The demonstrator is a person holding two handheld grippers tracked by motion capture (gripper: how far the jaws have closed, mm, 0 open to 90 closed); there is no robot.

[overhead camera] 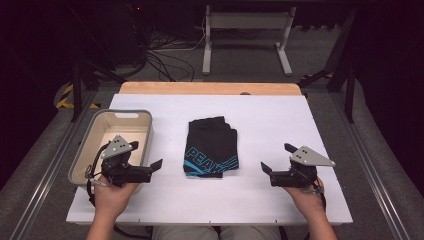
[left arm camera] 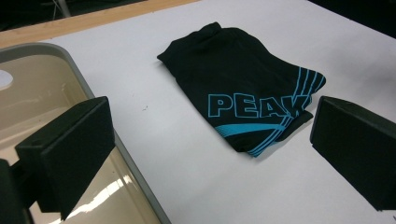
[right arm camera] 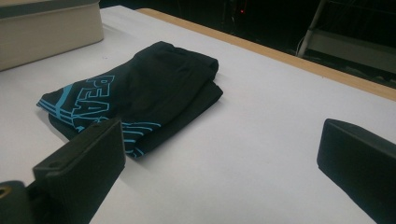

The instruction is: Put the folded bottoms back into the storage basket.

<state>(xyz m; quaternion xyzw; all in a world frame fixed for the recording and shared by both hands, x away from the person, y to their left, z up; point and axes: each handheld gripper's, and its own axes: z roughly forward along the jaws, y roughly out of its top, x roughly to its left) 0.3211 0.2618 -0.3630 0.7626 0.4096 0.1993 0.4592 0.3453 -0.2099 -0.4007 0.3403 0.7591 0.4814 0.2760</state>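
High view: folded black garment [overhead camera: 211, 146] lying mid-table; beige bin [overhead camera: 111, 141] sitting left; left gripper [overhead camera: 148, 157] and right gripper [overhead camera: 276, 157] both hovering, jaws apart, path unobstructed.

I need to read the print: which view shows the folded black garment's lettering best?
The left gripper view: the folded black garment lies close, its blue lettering upright and unblocked. The high view shows it small. In the right gripper view a jaw hides some lettering.

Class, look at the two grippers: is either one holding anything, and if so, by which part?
Nothing is held. The left gripper and right gripper are both open and apart from the folded black garment with blue lettering lying between them on the white table.
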